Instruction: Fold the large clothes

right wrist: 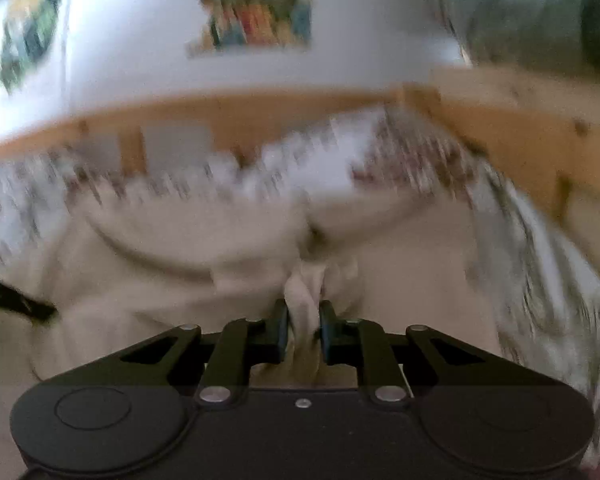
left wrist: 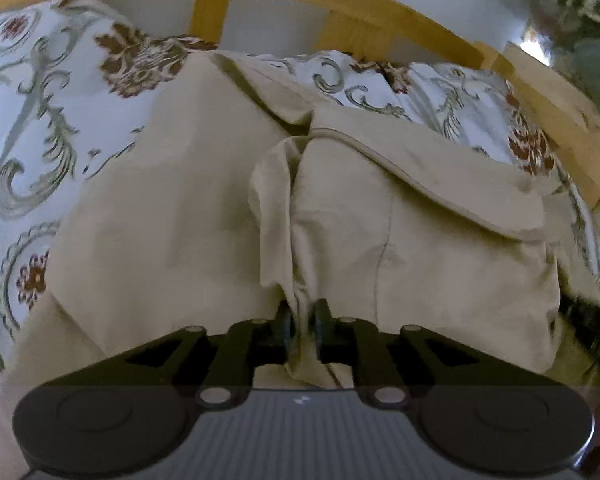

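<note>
Beige garment (left wrist: 188, 208) spread on patterned bedding (left wrist: 40, 92), unfolded; pinched by left gripper (left wrist: 301, 322) and right gripper (right wrist: 303, 324). Folding barely begun.

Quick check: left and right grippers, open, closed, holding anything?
Left gripper: closed on a bunched fold of the beige garment.
Right gripper: closed on a fold of the same garment; view blurred.

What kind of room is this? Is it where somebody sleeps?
Most likely a bedroom. A beige garment lies on a flowery bedspread, with a wooden bed frame running behind it against a white wall. In the right wrist view, blurry colourful pictures hang on that wall.
</note>
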### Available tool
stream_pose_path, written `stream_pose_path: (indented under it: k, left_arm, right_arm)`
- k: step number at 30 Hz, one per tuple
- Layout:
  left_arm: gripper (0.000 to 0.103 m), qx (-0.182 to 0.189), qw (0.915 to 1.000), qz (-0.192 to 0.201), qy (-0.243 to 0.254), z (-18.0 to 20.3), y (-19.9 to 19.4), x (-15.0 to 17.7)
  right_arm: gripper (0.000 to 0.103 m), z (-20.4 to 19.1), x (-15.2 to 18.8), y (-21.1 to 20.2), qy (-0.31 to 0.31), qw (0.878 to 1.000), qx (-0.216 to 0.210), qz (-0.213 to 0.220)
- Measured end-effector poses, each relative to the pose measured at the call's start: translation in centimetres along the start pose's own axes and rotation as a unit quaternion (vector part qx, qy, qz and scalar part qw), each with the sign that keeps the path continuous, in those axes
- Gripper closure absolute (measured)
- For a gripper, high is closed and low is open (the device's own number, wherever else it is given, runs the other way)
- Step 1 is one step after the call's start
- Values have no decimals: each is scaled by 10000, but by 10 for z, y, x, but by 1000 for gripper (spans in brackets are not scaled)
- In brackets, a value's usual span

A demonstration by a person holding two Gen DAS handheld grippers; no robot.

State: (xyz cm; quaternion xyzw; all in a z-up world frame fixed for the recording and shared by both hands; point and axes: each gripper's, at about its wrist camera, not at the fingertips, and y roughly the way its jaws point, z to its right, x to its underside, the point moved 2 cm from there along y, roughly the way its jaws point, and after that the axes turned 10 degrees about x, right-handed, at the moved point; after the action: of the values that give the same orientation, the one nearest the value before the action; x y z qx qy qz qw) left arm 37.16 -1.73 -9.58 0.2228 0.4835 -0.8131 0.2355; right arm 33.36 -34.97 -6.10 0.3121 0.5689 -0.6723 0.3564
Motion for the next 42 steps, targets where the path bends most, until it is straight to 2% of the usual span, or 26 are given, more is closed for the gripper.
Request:
stream_pose_path:
  k: [1, 2, 3, 4, 5, 6, 8, 9, 11, 12, 15, 19, 22, 26, 30, 36, 39, 42]
  left_arm:
    - [83, -2, 10000, 7, -74, -1, -2, 2]
    - [75, 7, 9999, 4, -134, -3, -5, 4]
    - [66, -1, 9998, -17, -181, -5, -7, 4]
    - [60, -23, 9998, -25, -219, -6, -10, 5]
    - [50, -36, 9997, -2, -247, -7, -16, 8]
    - [42, -54, 9996, 51, -256, -8, -20, 10]
    - [37, -260, 9995, 6, -191, -6, -17, 9]
    - [36, -439, 9989, -102, -141, -7, -16, 10]
    - [34, -430, 9988, -137, -162, -7, -19, 11]
    - [28, -418, 9988, -116, -218, -8, -25, 12]
    - [12, -343, 9991, 59, -248, -8, -51, 22]
    - [7, -351, 9990, 147, 245, 2, -89, 49]
    - [1, -327, 9957, 270, 822, 16, -119, 81]
    - [1, -240, 9867, 61, 1604, 32, -146, 121]
    - [1, -109, 9790, -281, 2015, 39, -166, 150]
    - [1, -466, 9623, -696, 2589, 48, -167, 191]
    - [1, -596, 9527, -689, 2898, 50, -164, 204]
    - [1, -443, 9393, -658, 3337, 59, -164, 213]
  right_arm:
    - [79, 2, 7, 0, -22, 10000, 74, -47]
    - [70, 4, 11, -4, -23, 9999, 142, -40]
    - [66, 8, 12, -8, -12, 9998, 187, -3]
    - [58, 11, 10, -13, -7, 9997, 259, 51]
    - [52, 12, 8, -18, -2, 9994, 316, 133]
    - [49, 13, 6, -24, -1, 9990, 360, 257]
    - [39, 11, 2, -30, -89, 9977, 475, 469]
    - [37, 10, 0, -28, -168, 9976, 517, 435]
    - [35, 8, 3, -11, -425, 9962, 756, -52]
    - [35, 11, 6, -8, -388, 9962, 754, -192]
    - [31, 22, 7, -32, 5, 9979, 648, 8]
    - [15, 26, 14, -89, -62, 9992, 298, 273]
    - [2, 22, 33, -138, -252, 9993, -126, 239]
    - [1, 4, 72, -194, -597, 9968, -526, 1]
    - [1, -11, 113, -232, -1149, 9910, -602, -319]
    - [1, -28, 143, -249, -2187, 9739, -491, -353]
    - [1, -38, 150, -241, -2521, 9669, -312, -248]
    - [1, -53, 156, -229, -2847, 9582, -227, -159]
